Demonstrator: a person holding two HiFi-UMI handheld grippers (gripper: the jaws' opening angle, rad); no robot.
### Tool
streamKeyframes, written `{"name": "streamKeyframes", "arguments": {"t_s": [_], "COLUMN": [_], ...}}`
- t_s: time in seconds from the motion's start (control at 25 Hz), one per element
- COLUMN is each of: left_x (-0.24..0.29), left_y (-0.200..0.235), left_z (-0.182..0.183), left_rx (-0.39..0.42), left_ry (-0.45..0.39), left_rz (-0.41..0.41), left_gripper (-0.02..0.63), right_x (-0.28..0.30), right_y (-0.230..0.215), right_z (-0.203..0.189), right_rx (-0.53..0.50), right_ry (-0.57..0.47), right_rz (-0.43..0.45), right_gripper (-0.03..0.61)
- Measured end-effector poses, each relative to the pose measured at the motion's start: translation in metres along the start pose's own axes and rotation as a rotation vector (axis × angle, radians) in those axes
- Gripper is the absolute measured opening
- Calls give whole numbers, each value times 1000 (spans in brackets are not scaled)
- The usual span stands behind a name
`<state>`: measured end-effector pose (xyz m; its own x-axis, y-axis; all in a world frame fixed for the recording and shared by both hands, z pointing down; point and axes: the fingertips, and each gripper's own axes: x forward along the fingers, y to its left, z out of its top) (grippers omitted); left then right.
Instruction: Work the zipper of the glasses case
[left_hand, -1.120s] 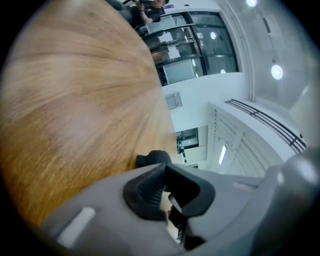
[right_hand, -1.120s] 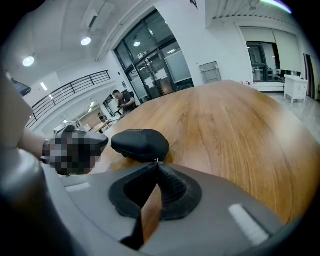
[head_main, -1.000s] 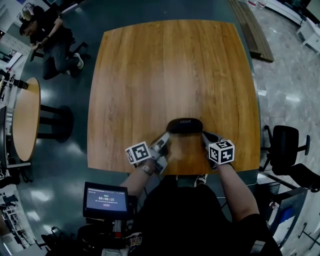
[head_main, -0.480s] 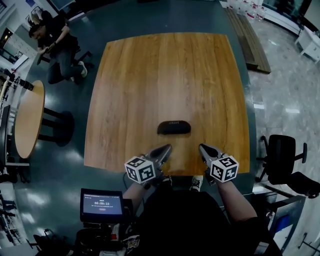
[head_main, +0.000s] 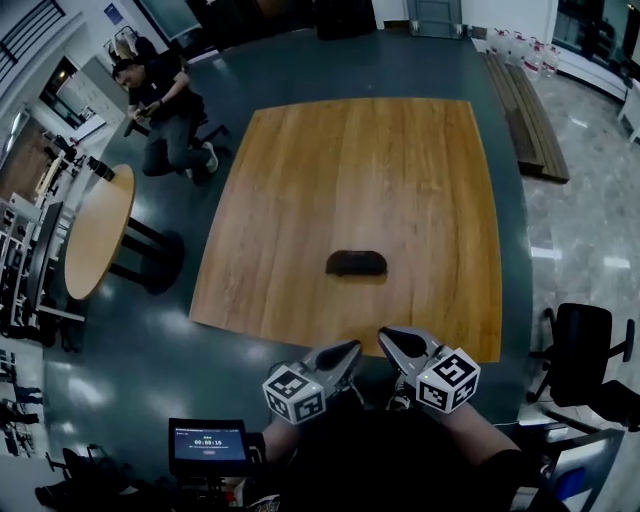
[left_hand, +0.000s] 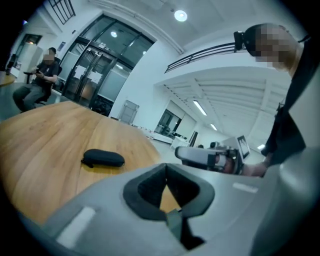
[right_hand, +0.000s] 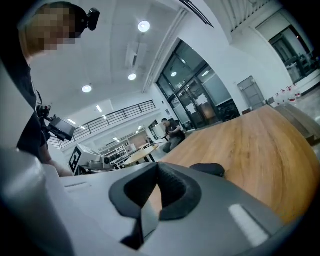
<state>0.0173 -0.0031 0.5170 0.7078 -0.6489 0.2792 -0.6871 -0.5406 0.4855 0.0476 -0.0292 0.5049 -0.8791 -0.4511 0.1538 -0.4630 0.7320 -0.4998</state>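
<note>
The black glasses case (head_main: 356, 263) lies flat on the square wooden table (head_main: 300, 190), near its front edge, with nothing touching it. Both grippers hang off the table's front edge, close to the person's body. My left gripper (head_main: 350, 348) is shut and empty, and so is my right gripper (head_main: 386, 336). In the left gripper view the case (left_hand: 102, 158) lies ahead to the left, beyond the shut jaws of the left gripper (left_hand: 166, 166). In the right gripper view the case (right_hand: 207, 169) peeks over the shut right gripper (right_hand: 157, 166).
A round side table (head_main: 95, 235) stands at the left, and a seated person (head_main: 165, 105) is beyond it. An office chair (head_main: 585, 355) is at the right. A small screen (head_main: 208, 441) sits by the person's left. A wooden bench (head_main: 530, 110) runs along the far right.
Both grippers have let go of the case and drawn back off the table's front edge toward the body. The case stays on the table.
</note>
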Motion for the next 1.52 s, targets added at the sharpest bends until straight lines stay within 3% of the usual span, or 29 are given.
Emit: {"name": "streamKeyframes", "arguments": {"t_s": [0.32,0.6,0.88,1.08,1.52], "left_x": [-58,-103,-158,-171,-173], "left_y": [-14,-15,3,2,-23], "left_z": [8,-8,-37,-50,-46], "left_rx": [28,36,1,5,31], "left_ry": [-62,-32,-7,5,-44], "left_rz": [50,-66,-80,-101,-107], "left_gripper": [-2,-2,-2,-1,-2], "right_x": [14,29,32,14,-6], "right_y": [71,121,176,184,193], "right_z": [-6,-21,-71,-86,-78], "right_rx": [-22,-27,-34,-4,-63], "right_ry": [-12,-62,-62,-100,-100], "right_rz": [82,-28,-143,-233,-228], "right_gripper": [5,5,5,5,5]}}
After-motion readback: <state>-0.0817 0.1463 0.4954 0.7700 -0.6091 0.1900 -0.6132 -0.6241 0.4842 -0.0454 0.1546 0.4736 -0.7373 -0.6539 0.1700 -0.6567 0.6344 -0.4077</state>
